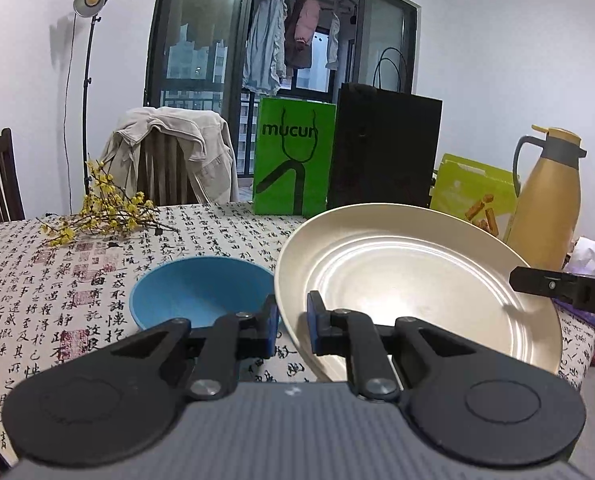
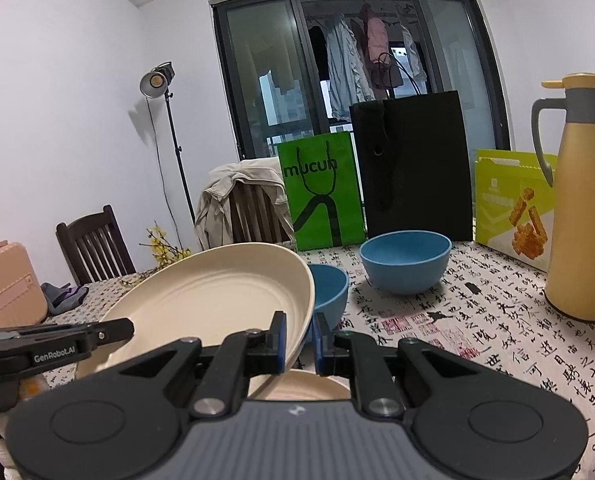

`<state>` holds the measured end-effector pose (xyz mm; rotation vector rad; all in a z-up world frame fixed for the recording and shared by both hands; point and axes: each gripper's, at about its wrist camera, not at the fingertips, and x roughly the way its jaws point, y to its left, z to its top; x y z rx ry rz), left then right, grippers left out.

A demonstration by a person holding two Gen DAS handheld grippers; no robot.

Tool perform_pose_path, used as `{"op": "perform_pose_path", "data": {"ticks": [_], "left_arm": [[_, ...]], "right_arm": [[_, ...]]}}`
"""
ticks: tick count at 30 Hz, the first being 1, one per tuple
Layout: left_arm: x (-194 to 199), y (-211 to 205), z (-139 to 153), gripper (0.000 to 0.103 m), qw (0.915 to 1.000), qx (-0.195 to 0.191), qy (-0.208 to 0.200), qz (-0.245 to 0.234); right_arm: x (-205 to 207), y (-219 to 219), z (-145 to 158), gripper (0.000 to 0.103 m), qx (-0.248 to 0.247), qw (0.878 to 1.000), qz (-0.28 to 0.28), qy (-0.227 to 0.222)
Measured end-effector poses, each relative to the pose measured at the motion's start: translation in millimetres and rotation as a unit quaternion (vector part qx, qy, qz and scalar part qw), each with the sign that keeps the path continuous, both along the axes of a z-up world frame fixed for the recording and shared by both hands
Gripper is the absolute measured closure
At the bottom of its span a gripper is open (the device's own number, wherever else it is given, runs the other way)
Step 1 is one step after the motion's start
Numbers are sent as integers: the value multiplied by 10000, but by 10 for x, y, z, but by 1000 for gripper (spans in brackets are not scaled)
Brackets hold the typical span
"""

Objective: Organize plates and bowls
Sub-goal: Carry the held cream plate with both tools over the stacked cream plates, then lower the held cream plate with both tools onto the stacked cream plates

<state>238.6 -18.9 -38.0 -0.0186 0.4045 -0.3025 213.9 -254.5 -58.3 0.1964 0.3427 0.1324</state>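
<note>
1. Here, nearest the lens in the right wrist view, the right gripper (image 2: 298, 340) pinches the near right rim of a large cream round plate (image 2: 213, 300), its blue pads pressed together on the edge.
2. The left gripper (image 1: 292, 326) pinches the opposite rim of the same plate, so the plate hangs tilted between the two hands, clear of the calligraphy-print tablecloth (image 2: 497, 328).
3. Directly below the right gripper, a second cream plate (image 2: 309, 386) lies flat, only partly in view; the held plate sits just above it and a little to the left.
4. Judging from this, the coming move is to lower the held plate straight down onto the one beneath, both hands sharing the load equally.
5. Just beyond the plate's far edge stands a small blue bowl (image 2: 329, 294), close enough to be knocked.
6. Farther back and right, a larger blue bowl (image 2: 404, 261) stands apart, before a gold thermos jug (image 2: 581, 200).
</note>
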Motion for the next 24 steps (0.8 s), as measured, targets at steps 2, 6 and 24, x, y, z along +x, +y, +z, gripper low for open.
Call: {"op": "perform_pose_path", "data": {"ticks": [2, 6, 24], "left_arm": [[0, -11, -27, 88, 10000, 13, 29, -19], [3, -40, -69, 88, 9999, 48, 76, -54], [4, -99, -274, 88, 9992, 178, 315, -167]], "right_arm": [[1, -9, -21, 90, -2, 10000, -12, 34], [-11, -31, -75, 90, 2, 9999, -36, 94], [-24, -104, -278, 90, 76, 9992, -78, 382]]}}
